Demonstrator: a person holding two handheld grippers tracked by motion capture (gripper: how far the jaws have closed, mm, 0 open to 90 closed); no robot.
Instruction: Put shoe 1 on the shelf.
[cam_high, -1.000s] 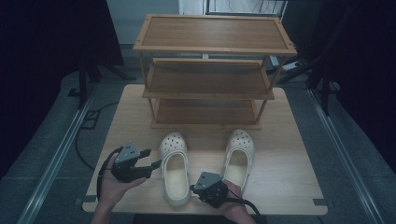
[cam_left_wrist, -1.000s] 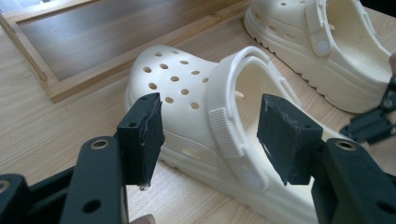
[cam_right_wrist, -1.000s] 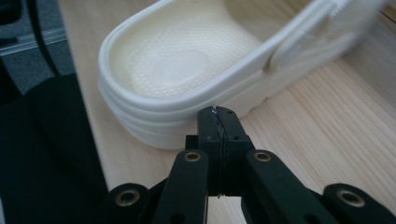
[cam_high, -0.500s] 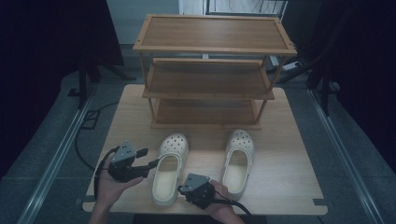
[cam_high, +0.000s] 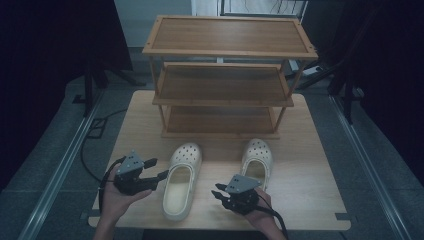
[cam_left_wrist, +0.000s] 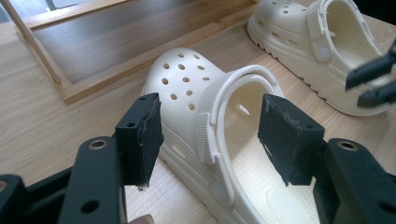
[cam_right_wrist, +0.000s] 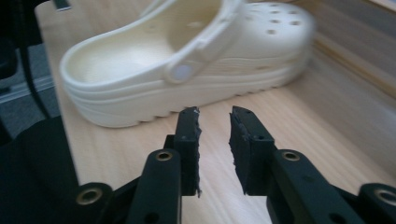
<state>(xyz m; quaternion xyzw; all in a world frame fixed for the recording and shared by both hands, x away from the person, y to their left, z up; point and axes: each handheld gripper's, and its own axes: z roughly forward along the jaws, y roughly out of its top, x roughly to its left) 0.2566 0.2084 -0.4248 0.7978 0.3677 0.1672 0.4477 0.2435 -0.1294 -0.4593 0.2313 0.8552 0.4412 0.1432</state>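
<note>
While the left gripper (cam_left_wrist: 210, 135) straddles the left clog's (cam_high: 180, 177) rim, jaws spread, the right gripper's (cam_right_wrist: 215, 140) jaws stand narrowly parted.

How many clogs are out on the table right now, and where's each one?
2. One cream clog lies left of centre, beside the left tool, whose open jaws straddle its side wall. The other clog lies further right, in front of the empty shelf rack. None seems hidden.

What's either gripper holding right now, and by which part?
Nothing. The left gripper is open, its jaws astride the near cream perforated foam clog's heel strap without touching it. The right gripper is open, short of that clog.
</note>
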